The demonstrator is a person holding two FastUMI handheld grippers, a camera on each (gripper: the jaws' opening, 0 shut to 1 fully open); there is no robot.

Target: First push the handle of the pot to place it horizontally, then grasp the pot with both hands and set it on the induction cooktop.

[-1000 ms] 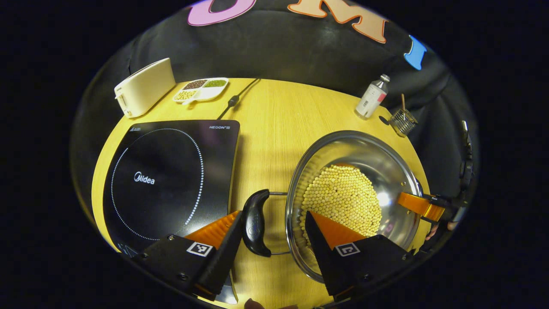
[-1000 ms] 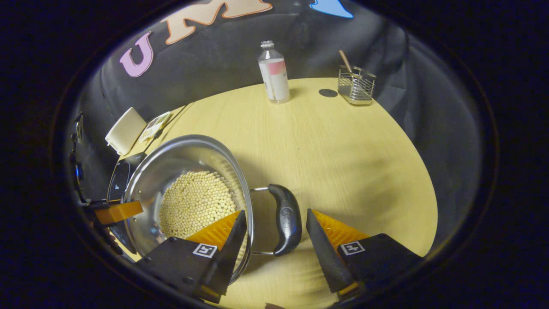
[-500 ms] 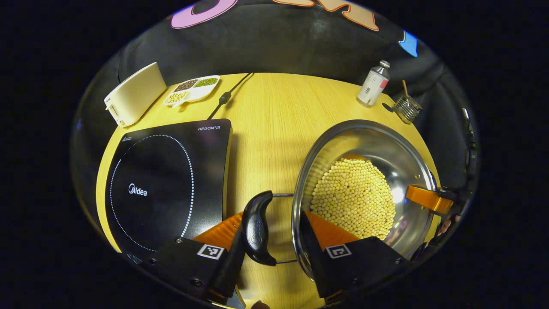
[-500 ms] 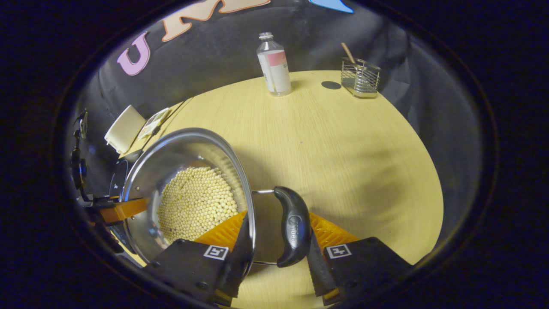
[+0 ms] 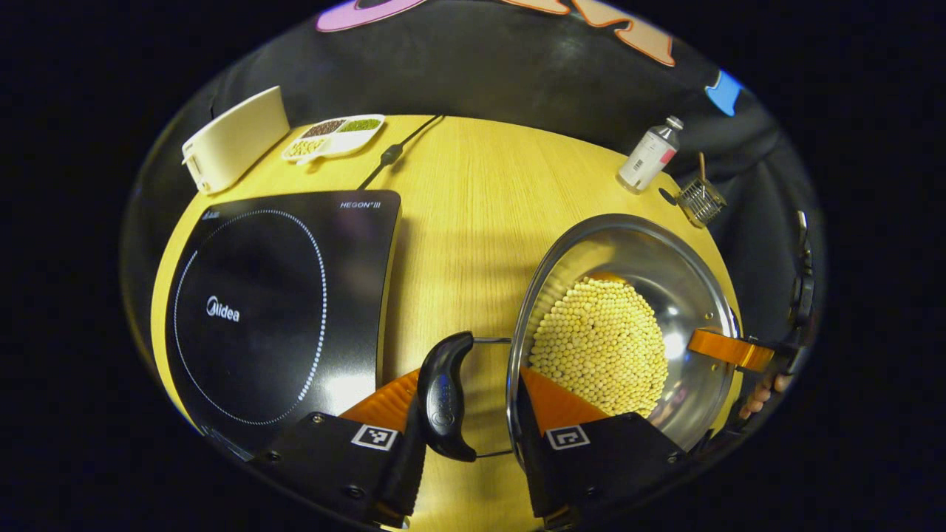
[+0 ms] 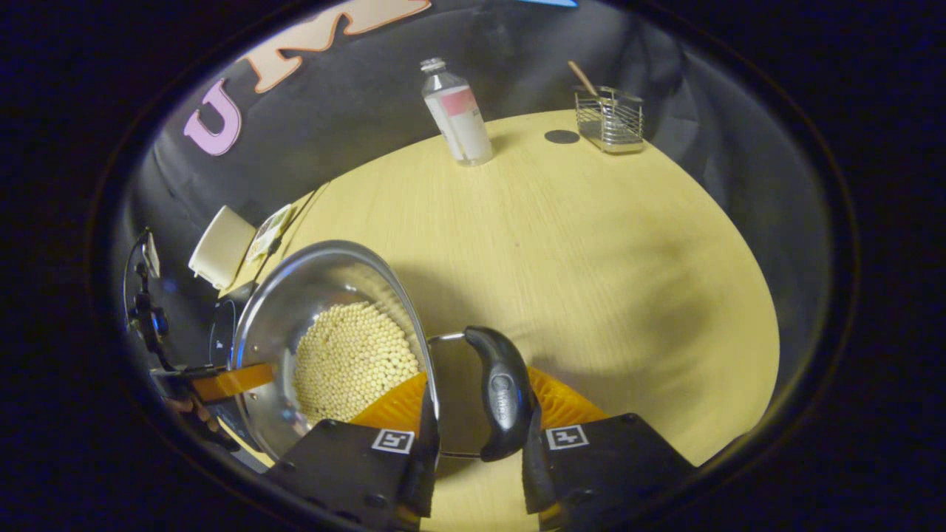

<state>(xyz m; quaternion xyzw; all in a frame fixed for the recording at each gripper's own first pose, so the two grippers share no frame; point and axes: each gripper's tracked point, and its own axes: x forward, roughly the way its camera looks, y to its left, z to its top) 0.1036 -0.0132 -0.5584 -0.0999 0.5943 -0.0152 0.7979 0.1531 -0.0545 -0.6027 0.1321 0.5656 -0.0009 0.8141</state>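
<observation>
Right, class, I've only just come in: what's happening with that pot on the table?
A person is holding a steel pot of pale round beans with a gripper at each side. The left gripper is closed on one black side handle together with the rim beside it, and the right gripper grips the opposite handle the same way. Both handles lie flat. The induction cooktop sits bare beside the pot, so the pot is not yet on it.

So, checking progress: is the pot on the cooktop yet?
No, the pot is beside the induction cooktop, over bare table.
</observation>
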